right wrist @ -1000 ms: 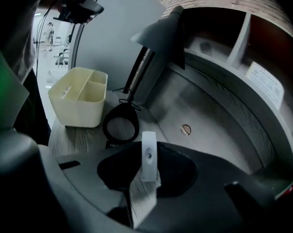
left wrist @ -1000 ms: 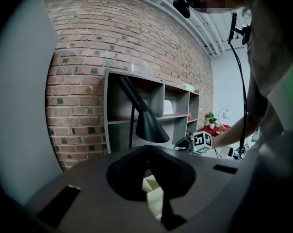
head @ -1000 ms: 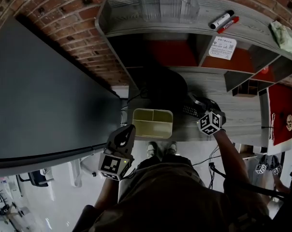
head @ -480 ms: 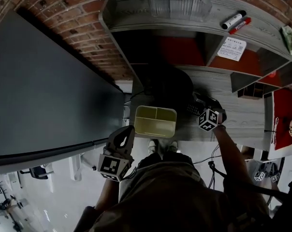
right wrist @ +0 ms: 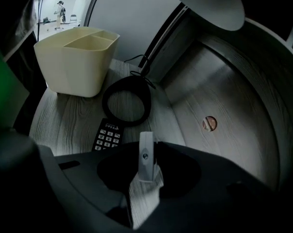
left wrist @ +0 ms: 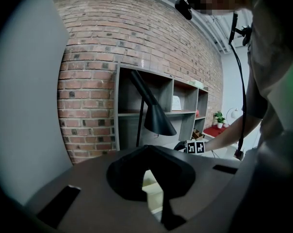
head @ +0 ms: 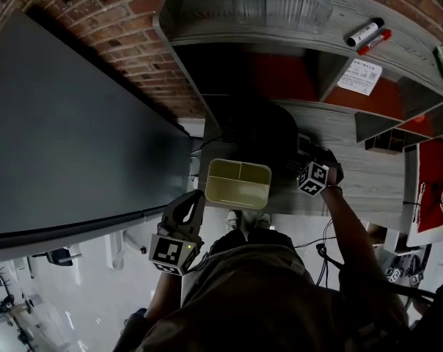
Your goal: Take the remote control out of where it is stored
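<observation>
My right gripper [head: 306, 155] is low over the grey desk [head: 368, 174], right of the black lamp. In the right gripper view its jaws [right wrist: 145, 160] are shut on a slim white remote [right wrist: 146, 152] with one small round button, held upright. A black keypad remote [right wrist: 106, 135] lies flat on the desk just beyond the jaws, and shows beside the gripper [head: 289, 167] in the head view. The cream two-compartment bin [head: 238, 183] stands at the desk's front edge. My left gripper [head: 193, 196] hangs below the desk edge, shut and empty, its tips meeting [left wrist: 146, 149].
The black lamp [head: 251, 134] leans over the desk, its ring base [right wrist: 127, 101] between bin and black remote. A shelf unit [head: 207, 35] rises behind, with two markers [head: 368, 34] on top. A large dark panel [head: 60, 123] fills the left. A cable hole [right wrist: 209, 124] is in the desk.
The head view has drifted a little. The right gripper has edged slightly toward the bin beside the black remote. The left gripper has stayed put.
</observation>
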`<control>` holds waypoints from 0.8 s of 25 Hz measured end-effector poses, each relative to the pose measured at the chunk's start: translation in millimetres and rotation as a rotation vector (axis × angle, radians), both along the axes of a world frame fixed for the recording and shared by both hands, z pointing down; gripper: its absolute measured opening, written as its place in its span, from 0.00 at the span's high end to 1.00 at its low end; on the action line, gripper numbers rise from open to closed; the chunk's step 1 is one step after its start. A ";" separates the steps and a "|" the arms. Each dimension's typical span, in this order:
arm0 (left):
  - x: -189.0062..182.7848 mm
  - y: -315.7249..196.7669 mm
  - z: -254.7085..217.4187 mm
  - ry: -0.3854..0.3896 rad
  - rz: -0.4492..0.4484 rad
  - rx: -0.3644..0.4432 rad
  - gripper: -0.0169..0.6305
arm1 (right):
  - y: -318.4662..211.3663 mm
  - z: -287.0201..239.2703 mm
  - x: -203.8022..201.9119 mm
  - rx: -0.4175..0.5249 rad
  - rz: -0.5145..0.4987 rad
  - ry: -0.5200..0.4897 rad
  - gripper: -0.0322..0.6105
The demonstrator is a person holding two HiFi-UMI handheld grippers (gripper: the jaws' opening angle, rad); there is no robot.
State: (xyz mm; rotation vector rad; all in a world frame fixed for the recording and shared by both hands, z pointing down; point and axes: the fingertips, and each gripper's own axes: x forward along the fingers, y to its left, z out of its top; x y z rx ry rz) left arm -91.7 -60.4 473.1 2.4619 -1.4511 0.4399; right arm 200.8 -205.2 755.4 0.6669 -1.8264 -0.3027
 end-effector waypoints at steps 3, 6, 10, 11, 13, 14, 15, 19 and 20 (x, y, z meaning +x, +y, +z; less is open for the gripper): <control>-1.3 -1.0 -0.1 0.000 -0.005 0.001 0.96 | -1.8 3.7 -2.4 -0.016 0.018 -0.012 0.81; -3.6 -1.5 0.2 -0.002 -0.010 -0.001 0.96 | -1.2 8.6 -5.9 -0.068 0.043 -0.039 0.78; -5.1 -1.5 0.5 -0.005 -0.017 -0.002 0.96 | 0.1 21.9 -4.2 -0.157 0.080 -0.050 0.72; -5.5 -1.2 0.4 -0.006 -0.019 -0.002 0.96 | 0.7 23.4 -4.1 -0.175 0.089 -0.055 0.70; -6.9 -0.2 0.5 -0.006 -0.025 -0.003 0.96 | 3.0 26.9 -4.1 -0.207 0.107 -0.066 0.69; -7.8 0.4 0.6 -0.007 -0.027 -0.004 0.96 | 4.6 28.1 -4.3 -0.220 0.115 -0.071 0.69; -8.8 0.9 0.7 -0.008 -0.029 -0.005 0.96 | 6.2 28.8 -4.5 -0.232 0.122 -0.075 0.69; -11.8 1.0 0.7 -0.010 -0.034 -0.006 0.96 | 7.5 33.2 -4.0 -0.245 0.130 -0.078 0.69; -11.9 1.0 0.8 -0.010 -0.034 -0.006 0.96 | 6.1 33.4 -3.9 -0.240 0.132 -0.079 0.69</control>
